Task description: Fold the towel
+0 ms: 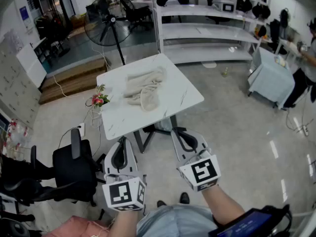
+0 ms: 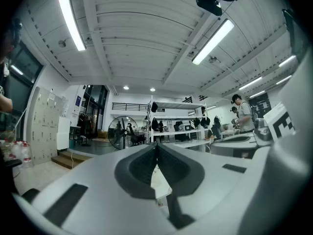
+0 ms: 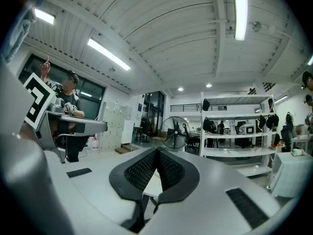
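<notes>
The person is standing back from the table (image 1: 187, 95) and holding both grippers close to the body, pointing level toward it. The left gripper (image 1: 122, 142) is showing its jaws pressed fully together, with nothing between them. The right gripper (image 1: 179, 133) is sitting just beside it, its jaws likewise closed on nothing. Both are hanging short of the table's near edge and touching nothing.

A black chair (image 1: 74, 169) is standing on the floor to the left, near the table's near-left corner. The towel (image 1: 144, 89) is lying crumpled around the middle of the table, a little toward the far edge and well apart from both grippers. Flowers (image 1: 99, 98) are showing at the table's left edge.

Beyond the far edge a fan (image 1: 106, 27) is standing on the floor, and white shelves (image 1: 207, 31) are running along the back.
</notes>
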Demonstrator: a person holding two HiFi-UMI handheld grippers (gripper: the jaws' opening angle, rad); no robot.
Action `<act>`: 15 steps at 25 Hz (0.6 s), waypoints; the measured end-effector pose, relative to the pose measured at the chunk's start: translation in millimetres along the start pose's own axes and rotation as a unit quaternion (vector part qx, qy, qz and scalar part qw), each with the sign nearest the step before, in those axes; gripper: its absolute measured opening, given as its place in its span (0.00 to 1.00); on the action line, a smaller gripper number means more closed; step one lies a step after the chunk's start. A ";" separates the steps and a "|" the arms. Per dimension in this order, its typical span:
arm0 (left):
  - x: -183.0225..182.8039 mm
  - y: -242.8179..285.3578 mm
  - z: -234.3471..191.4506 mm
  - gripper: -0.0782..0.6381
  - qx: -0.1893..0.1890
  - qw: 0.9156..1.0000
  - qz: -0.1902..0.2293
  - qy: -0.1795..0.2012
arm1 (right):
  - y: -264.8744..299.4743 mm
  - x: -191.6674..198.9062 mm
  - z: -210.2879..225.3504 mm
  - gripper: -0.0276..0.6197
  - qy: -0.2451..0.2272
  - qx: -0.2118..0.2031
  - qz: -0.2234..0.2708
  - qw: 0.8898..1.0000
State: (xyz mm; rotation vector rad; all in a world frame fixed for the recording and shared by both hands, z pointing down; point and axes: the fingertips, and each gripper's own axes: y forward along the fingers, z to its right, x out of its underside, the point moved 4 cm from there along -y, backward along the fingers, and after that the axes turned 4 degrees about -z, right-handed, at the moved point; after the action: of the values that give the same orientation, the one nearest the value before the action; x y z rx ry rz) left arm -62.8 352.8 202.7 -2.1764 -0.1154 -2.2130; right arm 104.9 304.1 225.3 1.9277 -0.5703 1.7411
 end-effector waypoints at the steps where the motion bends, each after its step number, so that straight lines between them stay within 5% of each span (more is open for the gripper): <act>1: -1.9 0.7 0.7 0.12 -0.002 1.000 0.000 0.000 | 0.7 -1.2 0.7 0.06 -0.001 -0.002 0.001 1.000; 15: 3.8 8.9 27.1 0.12 -0.014 1.000 -0.020 0.007 | -7.8 9.6 21.1 0.10 0.008 -0.026 0.002 1.000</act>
State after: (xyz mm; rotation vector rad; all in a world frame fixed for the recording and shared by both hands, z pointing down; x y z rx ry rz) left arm -35.1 346.2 207.1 -2.1909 -0.1282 -2.2650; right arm 127.3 297.7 232.6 1.8775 -0.6082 1.7260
